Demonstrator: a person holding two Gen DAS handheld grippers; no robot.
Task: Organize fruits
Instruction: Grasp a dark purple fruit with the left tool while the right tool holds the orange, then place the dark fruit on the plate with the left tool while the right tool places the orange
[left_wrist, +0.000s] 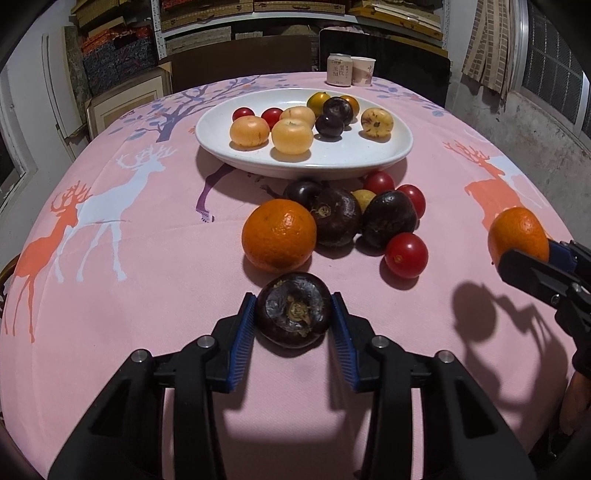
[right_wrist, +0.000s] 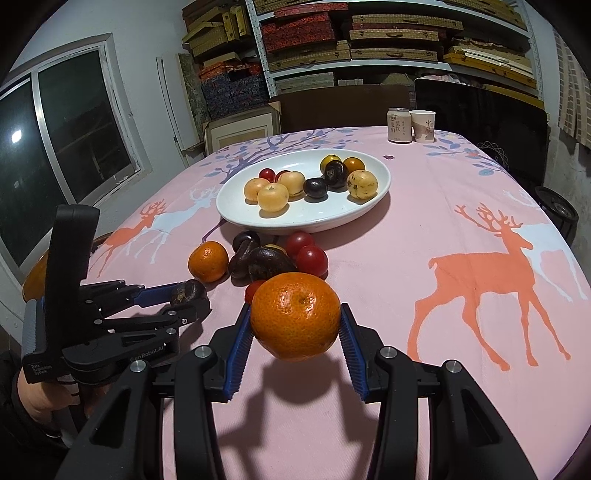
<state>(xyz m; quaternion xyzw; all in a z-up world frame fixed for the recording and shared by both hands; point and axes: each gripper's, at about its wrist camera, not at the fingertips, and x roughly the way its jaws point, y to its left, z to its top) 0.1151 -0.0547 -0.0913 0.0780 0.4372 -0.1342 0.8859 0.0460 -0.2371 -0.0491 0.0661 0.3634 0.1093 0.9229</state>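
Note:
My left gripper is shut on a dark purple mangosteen just above the pink cloth, near the front. My right gripper is shut on an orange and holds it above the cloth; it shows in the left wrist view at the right. A white plate further back holds several fruits. Between plate and grippers lies a loose pile: an orange, dark mangosteens and red tomatoes.
A can and a paper cup stand at the table's far edge. Shelves with boxes and a dark chair back stand behind the table. A window is at the left.

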